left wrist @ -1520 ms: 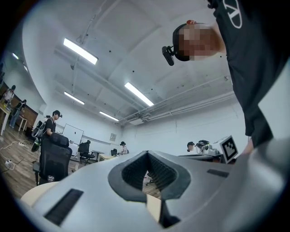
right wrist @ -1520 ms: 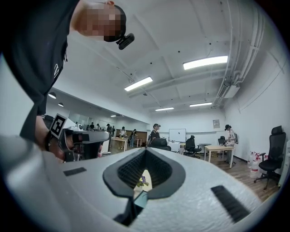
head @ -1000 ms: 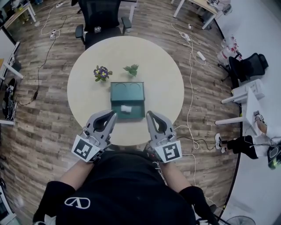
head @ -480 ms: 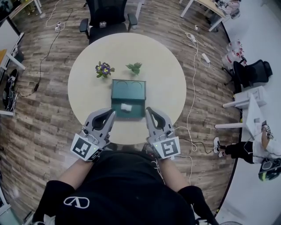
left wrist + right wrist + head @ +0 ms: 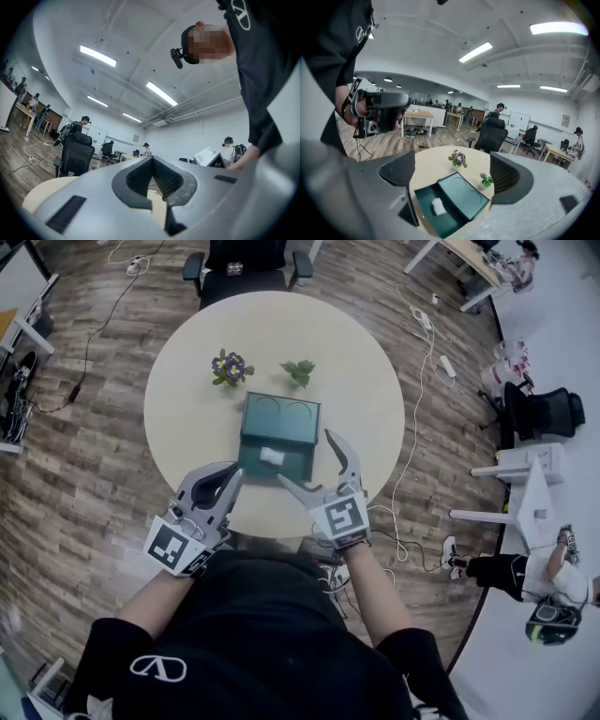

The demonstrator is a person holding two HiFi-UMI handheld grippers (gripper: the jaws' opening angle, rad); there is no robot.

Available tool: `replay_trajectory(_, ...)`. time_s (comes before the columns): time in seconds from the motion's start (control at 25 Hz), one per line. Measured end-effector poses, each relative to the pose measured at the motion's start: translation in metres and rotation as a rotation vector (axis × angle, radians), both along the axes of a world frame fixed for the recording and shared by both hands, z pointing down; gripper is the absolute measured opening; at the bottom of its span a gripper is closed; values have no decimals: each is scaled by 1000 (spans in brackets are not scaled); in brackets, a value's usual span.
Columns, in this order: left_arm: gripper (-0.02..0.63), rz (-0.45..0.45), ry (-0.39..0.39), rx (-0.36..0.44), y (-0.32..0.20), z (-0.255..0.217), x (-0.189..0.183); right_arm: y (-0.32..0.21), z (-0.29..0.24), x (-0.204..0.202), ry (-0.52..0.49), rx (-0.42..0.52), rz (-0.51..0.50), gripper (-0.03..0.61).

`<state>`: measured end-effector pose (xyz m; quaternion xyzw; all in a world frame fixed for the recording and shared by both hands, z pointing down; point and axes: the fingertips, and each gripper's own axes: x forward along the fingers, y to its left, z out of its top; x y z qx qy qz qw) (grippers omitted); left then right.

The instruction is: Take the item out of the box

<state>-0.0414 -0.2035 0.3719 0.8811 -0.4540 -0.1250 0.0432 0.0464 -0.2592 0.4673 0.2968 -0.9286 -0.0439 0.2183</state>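
A dark green box (image 5: pixel 281 420) sits mid-table with its drawer pulled out toward me. A small white item (image 5: pixel 273 456) lies in the drawer. My right gripper (image 5: pixel 306 457) hovers at the box's near right corner, its jaws opening wide, with nothing pressed between them. The right gripper view frames the box (image 5: pixel 461 197) and white item (image 5: pixel 438 206) between the spread fingers of that gripper (image 5: pixel 452 176), still some way off. My left gripper (image 5: pixel 234 472) stays shut at the near table edge, left of the drawer. Its closed fingertips (image 5: pixel 152 159) point up at the room.
The round beige table (image 5: pixel 183 418) also carries a purple-flowered pot (image 5: pixel 231 367) and a small green plant (image 5: pixel 299 371) behind the box. A black office chair (image 5: pixel 246 261) stands at the far side. Cables run over the wooden floor to the right.
My right gripper has gone from shut to wide open and moved forward toward the box's drawer. The left gripper has stayed shut near the table edge.
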Motion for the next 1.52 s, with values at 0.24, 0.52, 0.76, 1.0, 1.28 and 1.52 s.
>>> replay_trajectory(0.24,5,-51,12,-51,4,23,-22,-23,95,-20,199,-205,-77,426)
replay_trajectory(0.52,5,-100,12,-93,14,44,-49,-18,223,-25,454,-419,-154,318)
replay_trajectory(0.76,5,-142,13,-129,24,60,-67,-16,289,-23,575,-512,-185,287)
replay_trajectory(1.0,5,-162,14,-161,32,73,-75,-15,331,-19,709,-551,-222,247)
replay_trajectory(1.28,5,-166,15,-189,40,86,-78,-14,359,-20,841,-559,-288,247)
replay_trajectory(1.52,5,-164,43,-181,43,83,-78,-16,371,-19,902,-555,-294,193)
